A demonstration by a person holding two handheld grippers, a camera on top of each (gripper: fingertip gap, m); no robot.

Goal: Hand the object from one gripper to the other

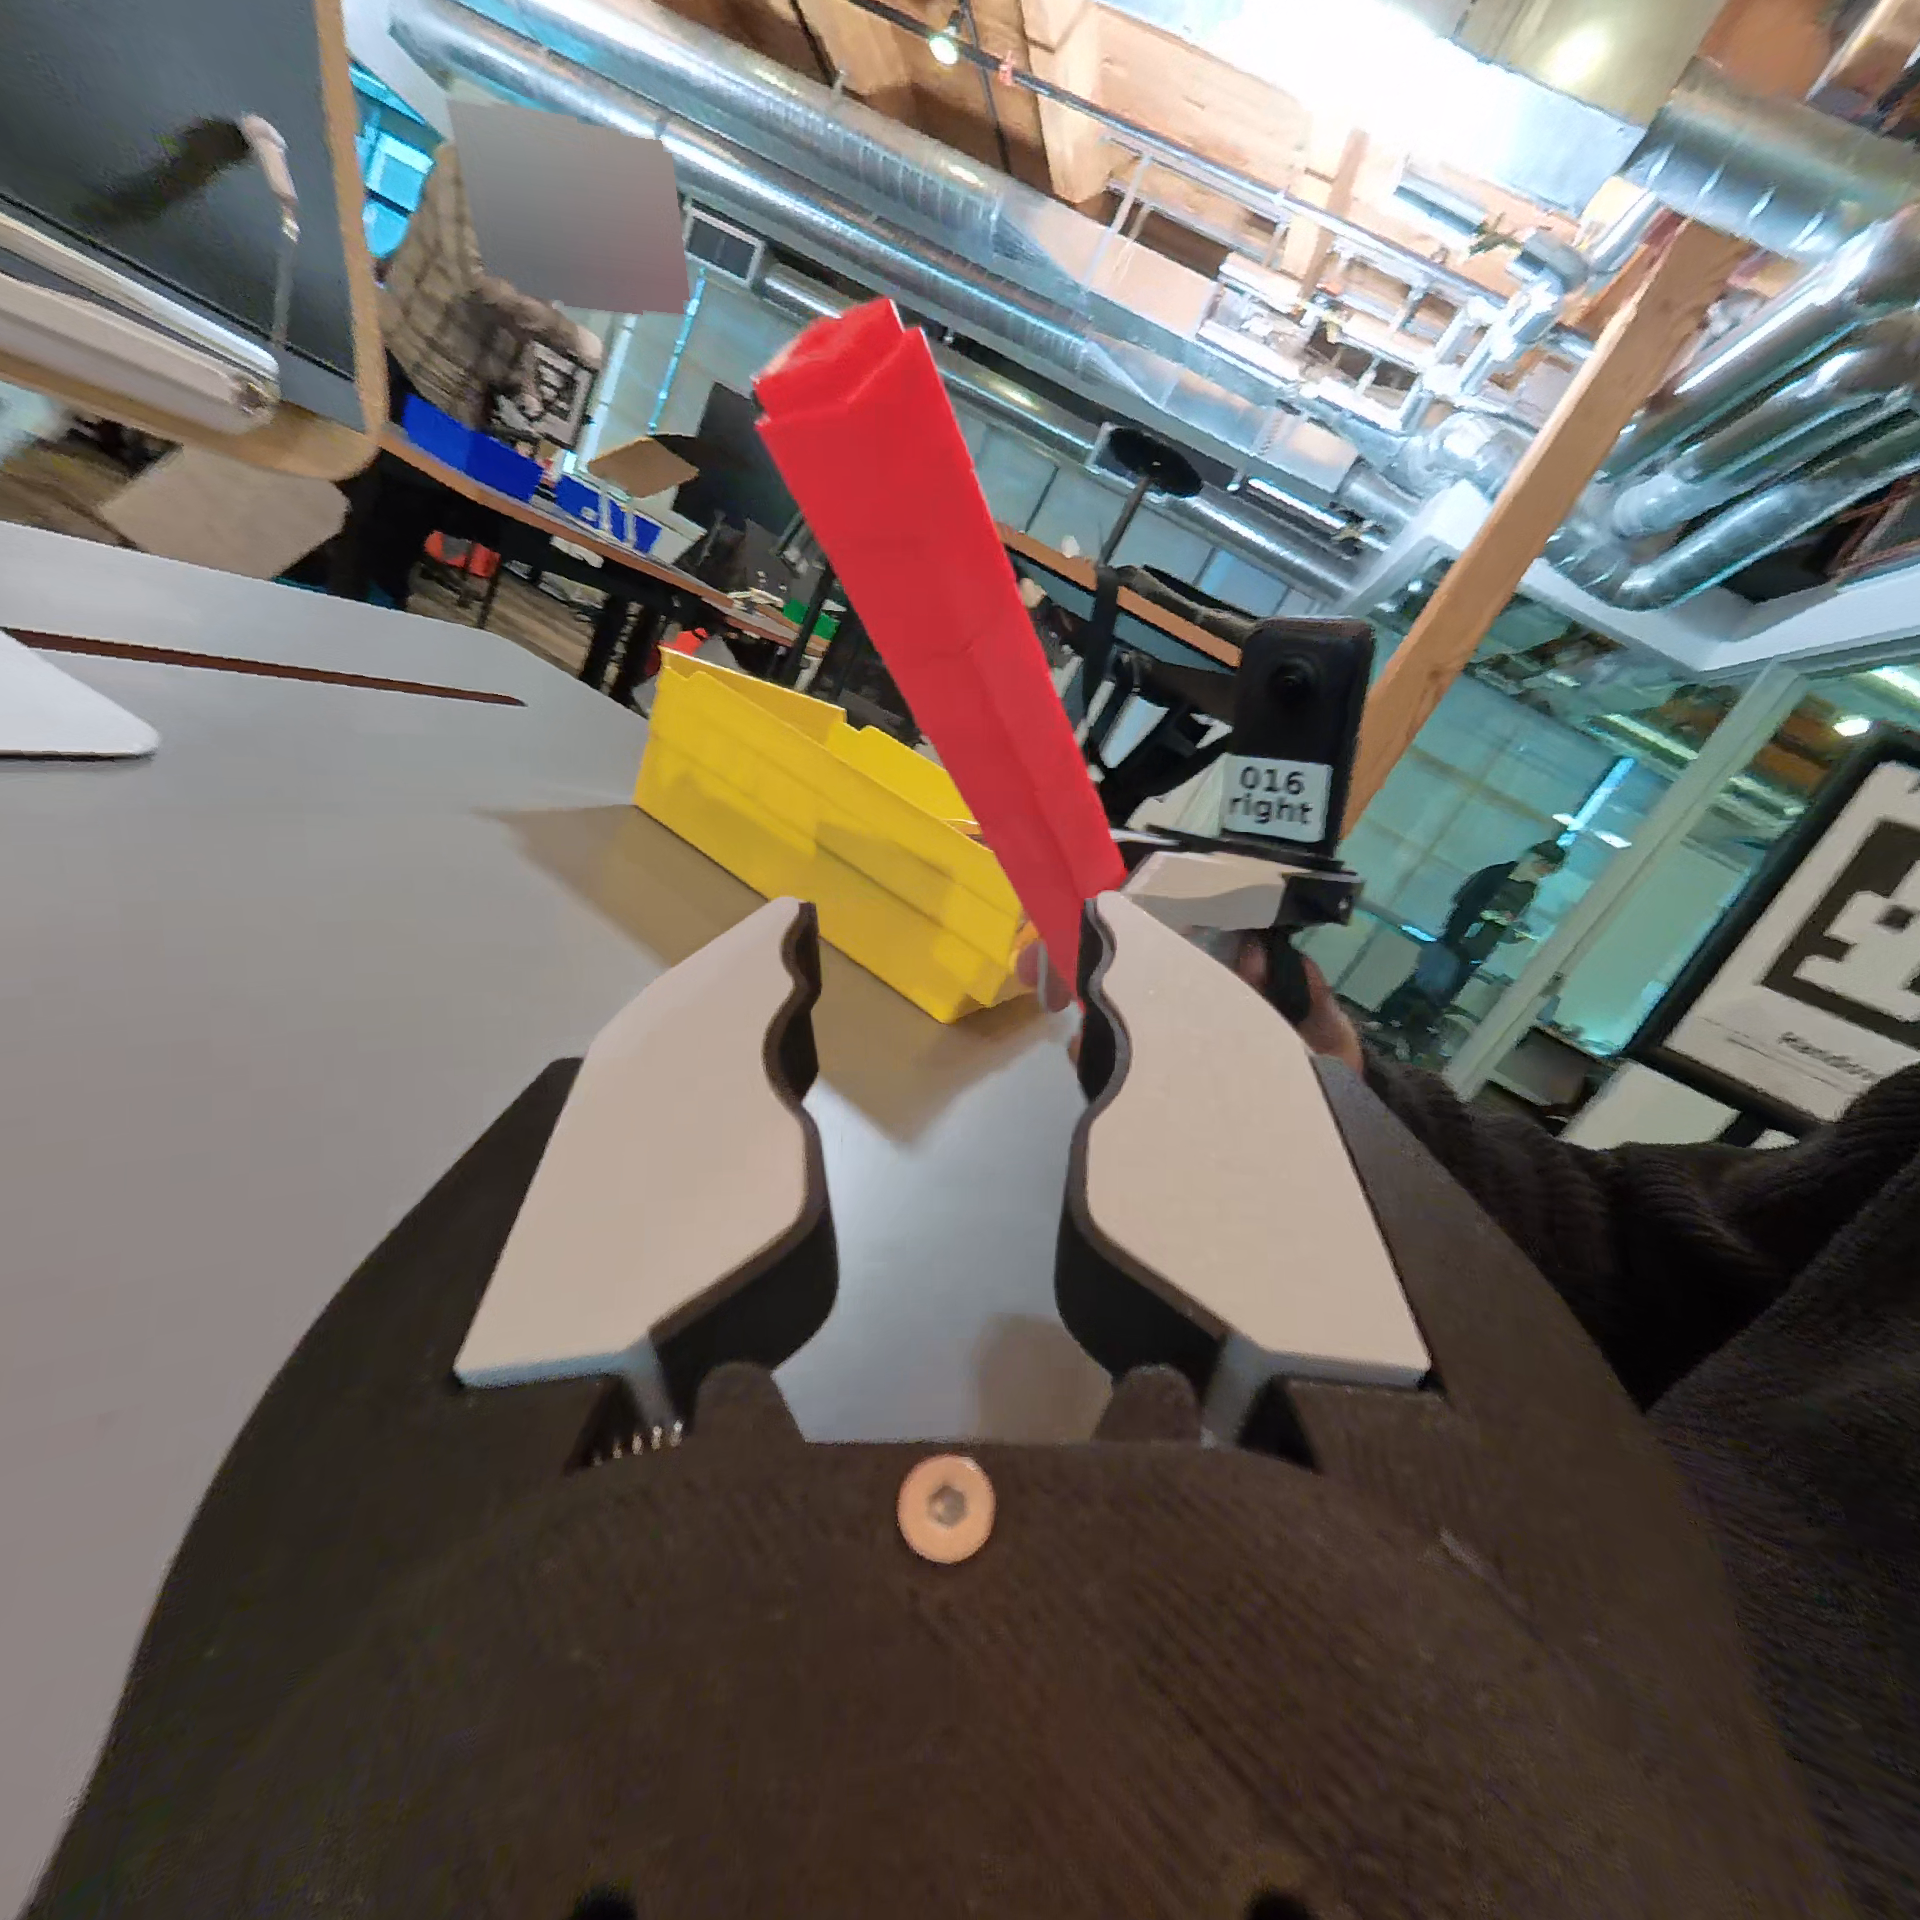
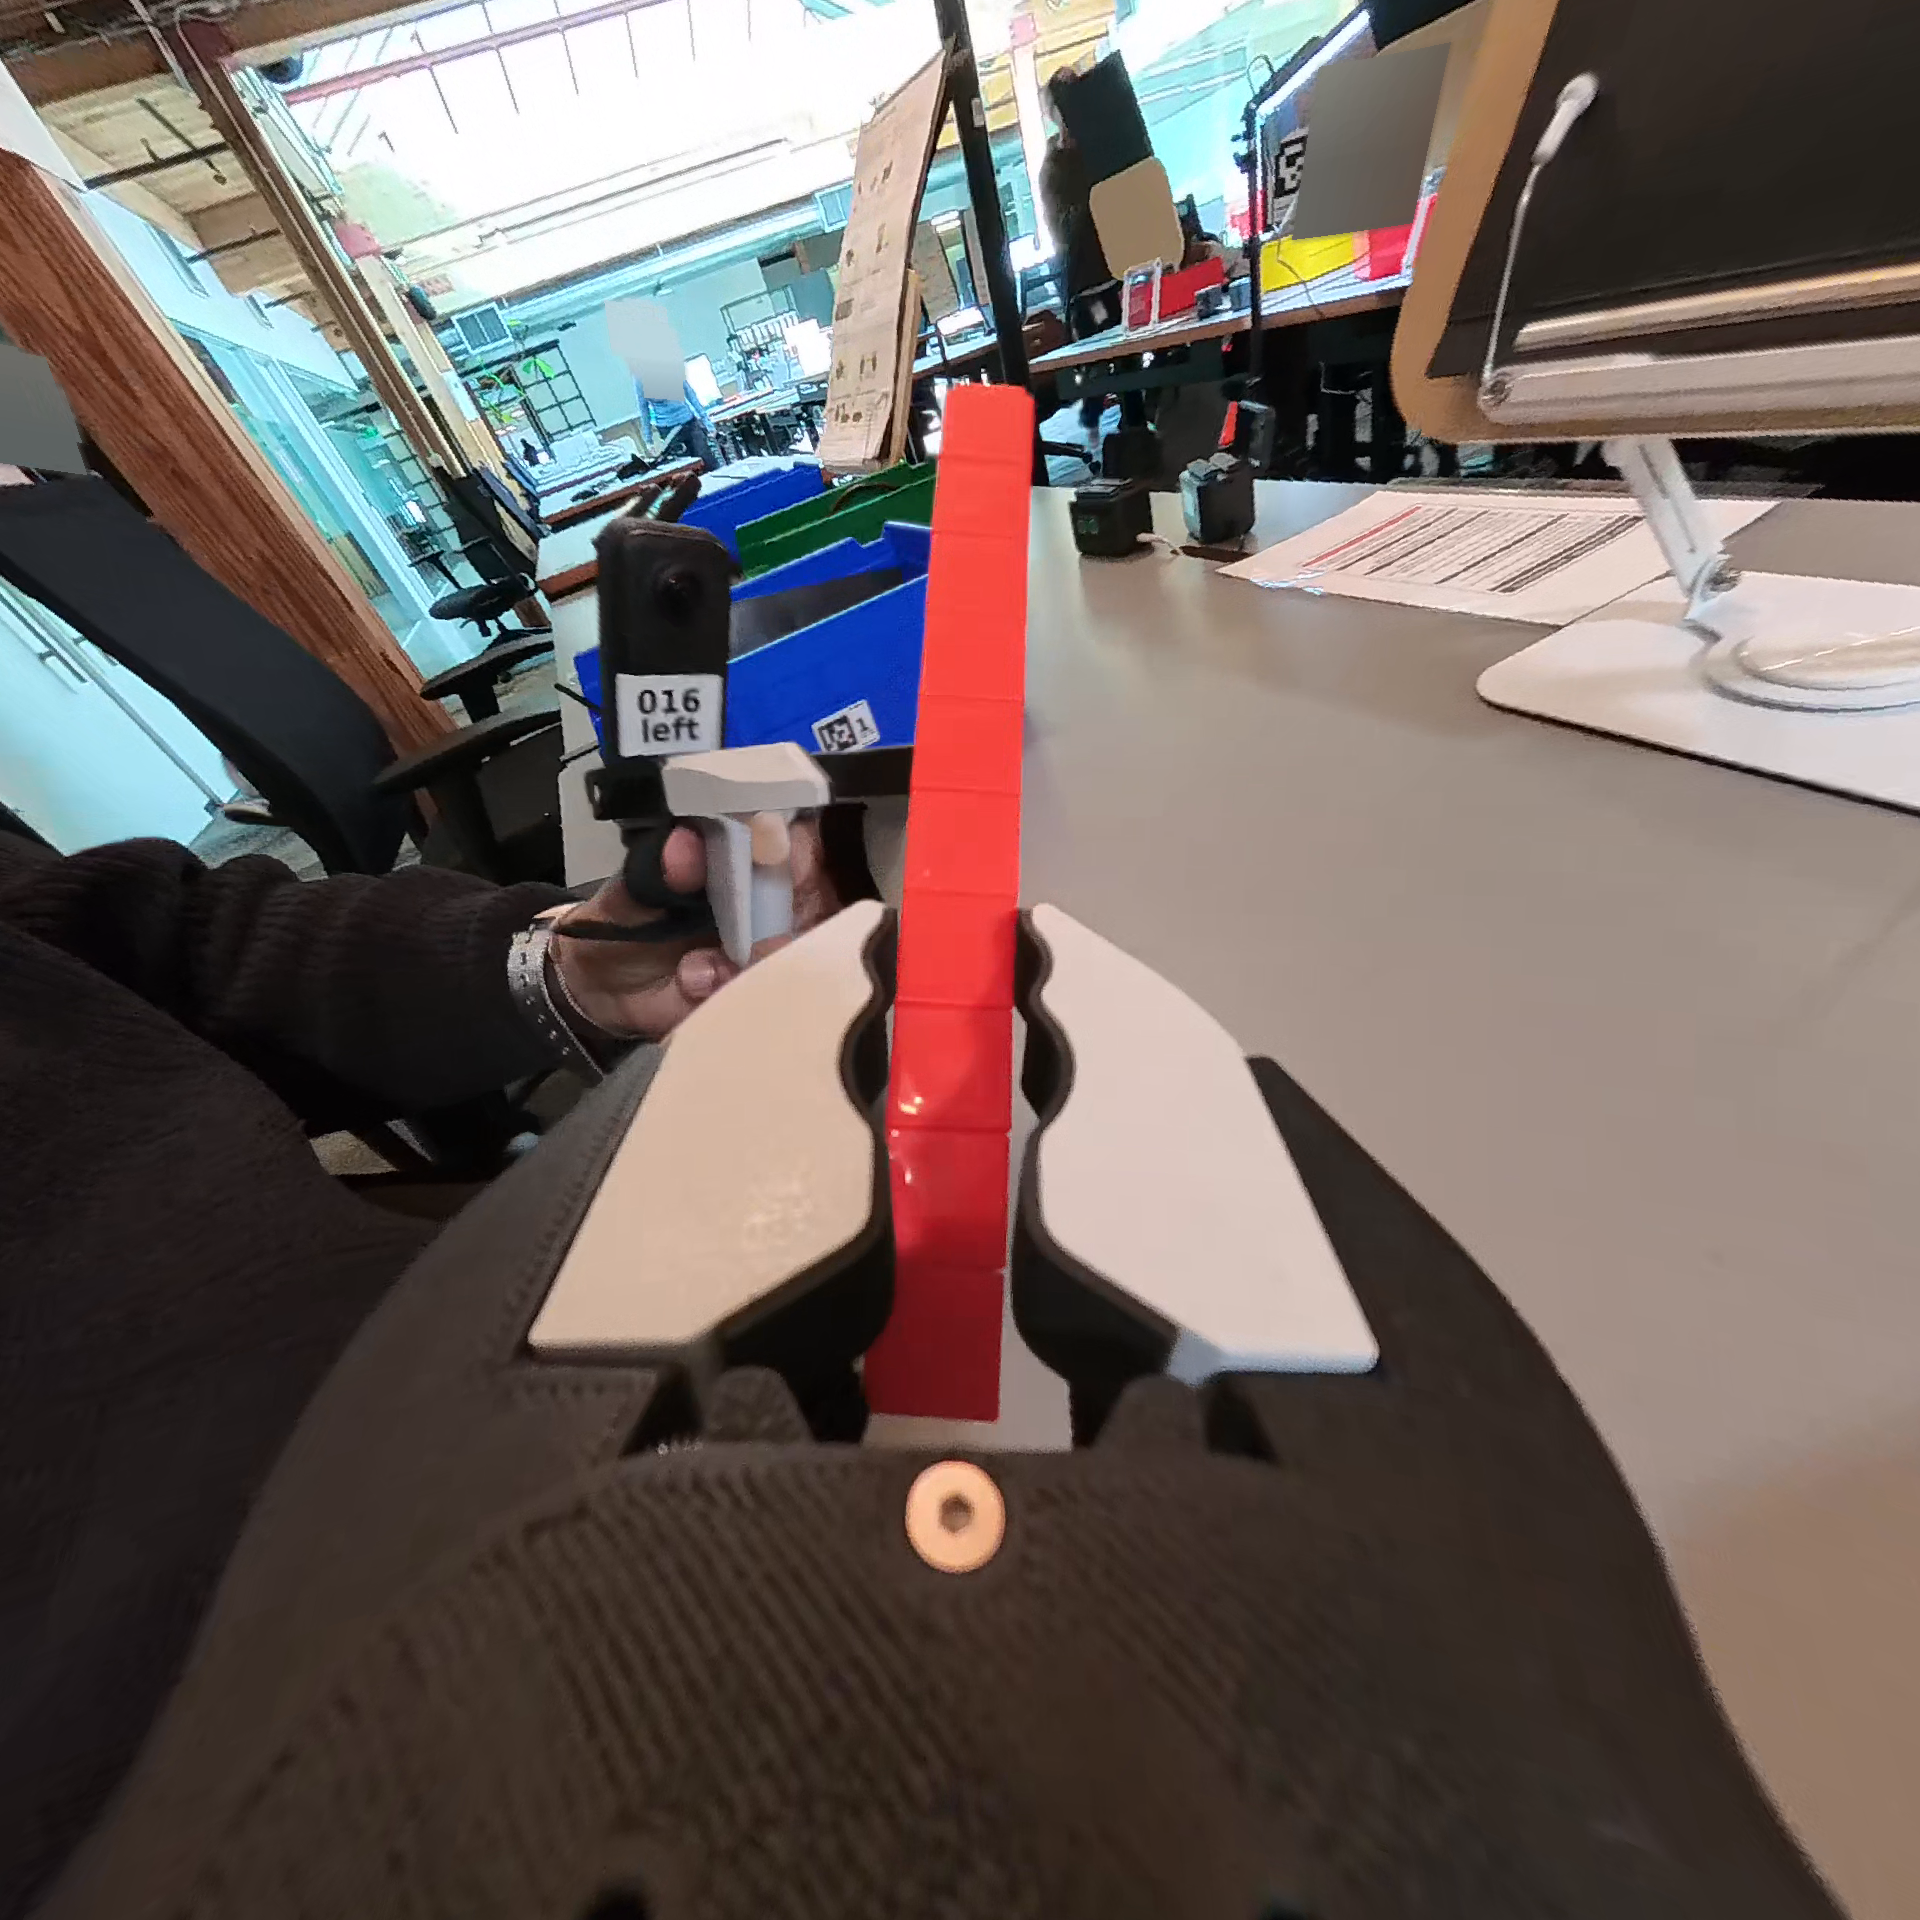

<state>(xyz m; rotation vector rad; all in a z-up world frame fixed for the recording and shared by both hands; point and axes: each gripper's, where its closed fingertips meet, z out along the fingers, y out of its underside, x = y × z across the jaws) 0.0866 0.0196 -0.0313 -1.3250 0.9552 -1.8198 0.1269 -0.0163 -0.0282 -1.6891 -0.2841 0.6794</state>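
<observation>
We see a grey tabletop (image 2: 1403,987) in a large open workshop with wooden beams and silver air ducts (image 1: 1039,239) under the ceiling, and more long tables behind. On the tabletop, in the right wrist view, there is a white monitor foot (image 2: 1714,675), a printed paper sheet (image 2: 1486,551) and two small dark devices (image 2: 1164,509). A yellow plastic bin (image 1: 831,821) lies on the tabletop in the left wrist view; what is inside it we cannot tell. At the far left edge of the tabletop stand blue bins (image 2: 821,665) and a green bin (image 2: 831,520) behind them; their contents are not visible to us. The right tongs (image 2: 954,971) are closed on a long red bar (image 2: 966,831) made of joined cube segments; both fingers press its sides and the bar stands up from between them, above the tabletop. The left tongs (image 1: 945,935) are wide apart and hold nothing. In the left wrist view the red bar (image 1: 935,644) rises tilted just beyond the right finger (image 1: 1195,1091) of these tongs; whether it touches this finger we cannot tell. A black office chair (image 2: 260,707) stands beside the table.
</observation>
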